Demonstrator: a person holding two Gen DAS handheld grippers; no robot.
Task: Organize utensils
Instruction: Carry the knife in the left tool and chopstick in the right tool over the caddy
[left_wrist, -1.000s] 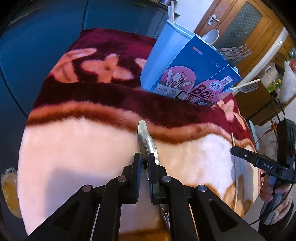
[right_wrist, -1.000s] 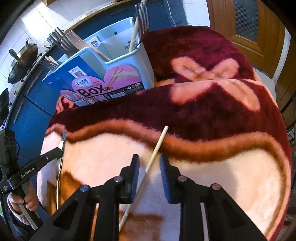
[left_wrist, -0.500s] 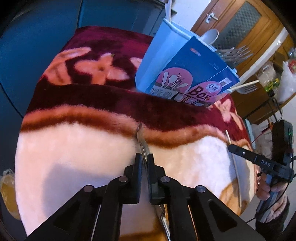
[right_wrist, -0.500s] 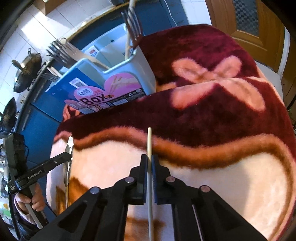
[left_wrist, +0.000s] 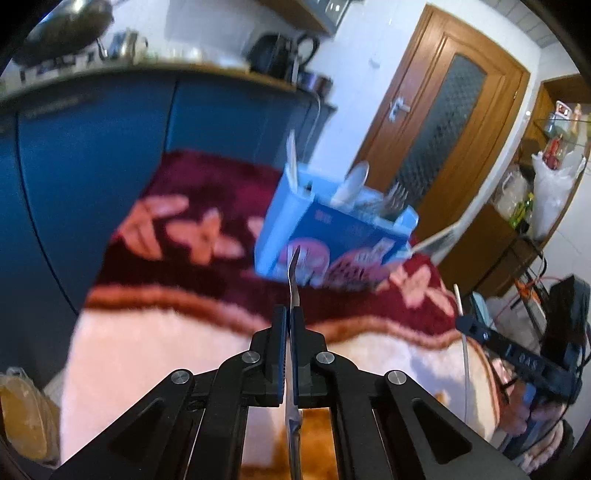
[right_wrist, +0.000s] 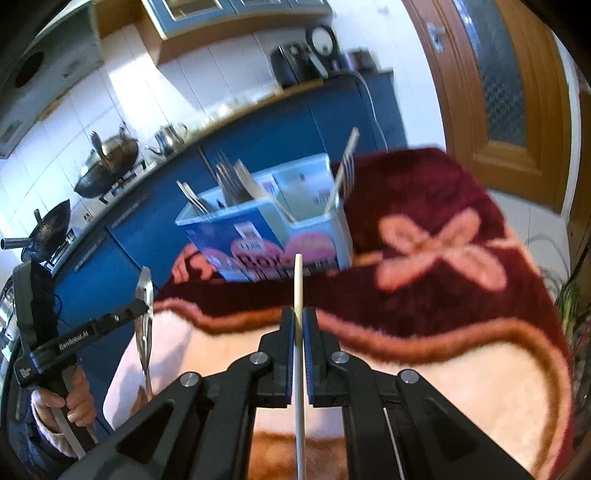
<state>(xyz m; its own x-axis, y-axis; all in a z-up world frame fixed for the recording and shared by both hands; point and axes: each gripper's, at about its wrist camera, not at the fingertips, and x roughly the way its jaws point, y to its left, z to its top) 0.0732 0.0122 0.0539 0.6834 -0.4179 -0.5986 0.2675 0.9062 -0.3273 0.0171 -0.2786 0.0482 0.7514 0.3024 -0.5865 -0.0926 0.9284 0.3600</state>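
Observation:
My left gripper (left_wrist: 290, 314) is shut on a metal utensil (left_wrist: 293, 280) and holds it lifted above the blanket, its end pointing at the blue utensil box (left_wrist: 332, 240). It also shows in the right wrist view (right_wrist: 144, 314) at the left. My right gripper (right_wrist: 299, 317) is shut on a pale chopstick (right_wrist: 299, 280), lifted and aimed at the box (right_wrist: 266, 236). The box stands upright at the back of the table and holds forks, a spoon and chopsticks in compartments.
A maroon, pink and cream fleece blanket (right_wrist: 424, 295) covers the table. Blue kitchen cabinets (left_wrist: 92, 155) with pans on the counter stand behind. A wooden door (left_wrist: 443, 122) is at the right.
Both grippers have risen off the blanket with their utensils and tilted up, so the box now sits level ahead. The right gripper closed on the chopstick a second ago.

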